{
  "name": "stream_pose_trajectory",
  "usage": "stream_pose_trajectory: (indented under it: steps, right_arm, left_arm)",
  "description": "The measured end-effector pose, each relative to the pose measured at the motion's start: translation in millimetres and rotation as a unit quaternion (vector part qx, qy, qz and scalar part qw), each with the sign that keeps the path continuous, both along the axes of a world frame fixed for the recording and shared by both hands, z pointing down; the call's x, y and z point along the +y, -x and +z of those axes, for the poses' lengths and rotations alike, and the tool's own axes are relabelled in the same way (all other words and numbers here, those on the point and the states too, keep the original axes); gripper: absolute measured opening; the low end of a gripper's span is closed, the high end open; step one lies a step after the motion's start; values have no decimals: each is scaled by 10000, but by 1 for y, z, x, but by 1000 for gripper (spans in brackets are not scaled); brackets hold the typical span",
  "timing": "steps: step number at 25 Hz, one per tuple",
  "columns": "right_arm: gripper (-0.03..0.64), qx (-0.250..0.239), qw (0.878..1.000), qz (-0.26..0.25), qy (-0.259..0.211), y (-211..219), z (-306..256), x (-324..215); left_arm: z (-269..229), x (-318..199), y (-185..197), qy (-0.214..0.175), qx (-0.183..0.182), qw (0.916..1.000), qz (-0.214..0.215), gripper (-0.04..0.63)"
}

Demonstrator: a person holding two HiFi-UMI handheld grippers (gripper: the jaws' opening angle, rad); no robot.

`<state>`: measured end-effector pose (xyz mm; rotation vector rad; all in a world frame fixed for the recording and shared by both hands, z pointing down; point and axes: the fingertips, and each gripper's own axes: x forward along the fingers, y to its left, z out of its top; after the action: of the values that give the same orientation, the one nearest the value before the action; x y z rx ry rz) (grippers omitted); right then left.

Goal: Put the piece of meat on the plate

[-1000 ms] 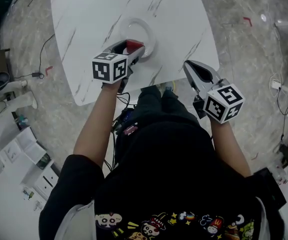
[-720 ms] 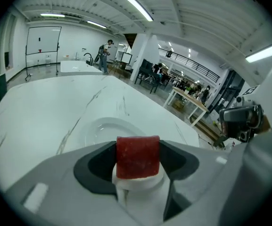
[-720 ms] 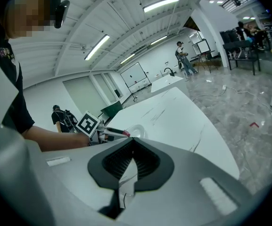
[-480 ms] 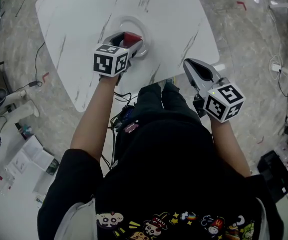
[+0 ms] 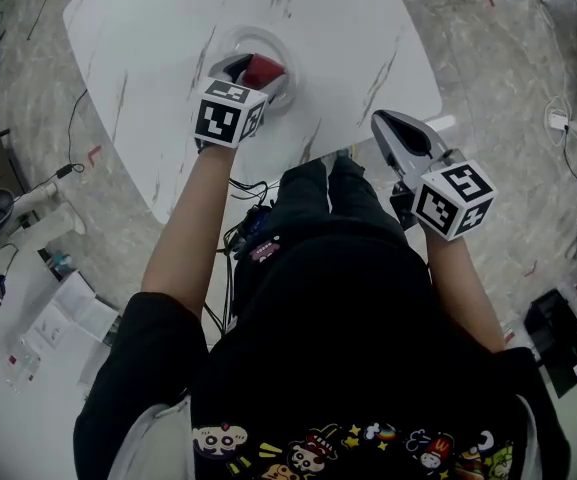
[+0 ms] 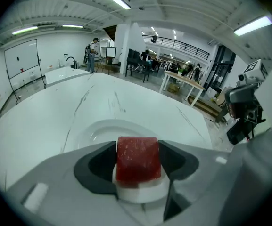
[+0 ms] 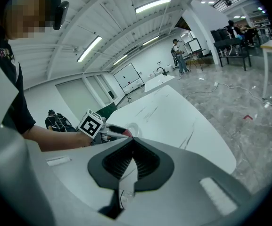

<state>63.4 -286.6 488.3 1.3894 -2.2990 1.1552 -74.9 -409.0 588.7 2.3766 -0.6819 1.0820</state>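
The left gripper (image 6: 138,157) is clenching its dark-padded grey fingers on the piece of meat (image 6: 138,157), a blocky red chunk with a mottled, faintly speckled face and squared edges; something white is showing just beneath it between the fingers. In the head view the meat is hanging over the near part of the plate (image 5: 259,35), a round, glossy white dish with a shallow raised rim; whether the meat is touching the dish cannot be told. The plate is sitting on the worktop (image 5: 158,38), a smooth white slab with rounded corners and thin grey marble-like veins running across it. The right gripper (image 7: 132,138) is keeping its fingers pressed together on nothing, their ribbed black pads meeting in a point, and it is hanging near the worktop's near edge, well apart from the plate. Each gripper is carrying a white cube printed with black square markers, the left one (image 5: 230,114) just behind the meat. The person is wearing a black top and is sitting close to the worktop. The floor (image 5: 508,78) is showing a polished grey stone pattern, with cables (image 5: 73,148) lying on it. The room around is looking like a large white hall with ceiling beams, long strip lights, a whiteboard on one wall, and tables and people far off.
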Motion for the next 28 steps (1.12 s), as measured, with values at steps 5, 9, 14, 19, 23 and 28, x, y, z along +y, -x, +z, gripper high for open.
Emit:
stream_pose_trajectory:
  steps: [5, 9, 14, 19, 23, 28]
  right_arm:
    - [26, -16, 10000, 10, 22, -2, 0, 3]
    - [26, -20, 10000, 20, 69, -3, 4, 6]
    - [25, -55, 9999, 25, 81, -1, 6, 6]
    - [26, -37, 10000, 29, 86, -2, 6, 8]
    - [26, -45, 9999, 45, 83, -1, 4, 10]
    - [25, -17, 10000, -51, 0, 2, 1, 8]
  left_arm:
    - [2, -3, 0, -54, 4, 10000, -14, 388]
    - [3, -6, 1, -89, 27, 10000, -10, 390]
    - [3, -5, 1, -96, 108, 9999, -27, 391]
    - [1, -5, 0, -172, 165, 9997, 20, 391]
    - [-4, -6, 3, -198, 237, 9995, -100, 391]
    - [-14, -8, 7, -245, 373, 9986, -297, 394]
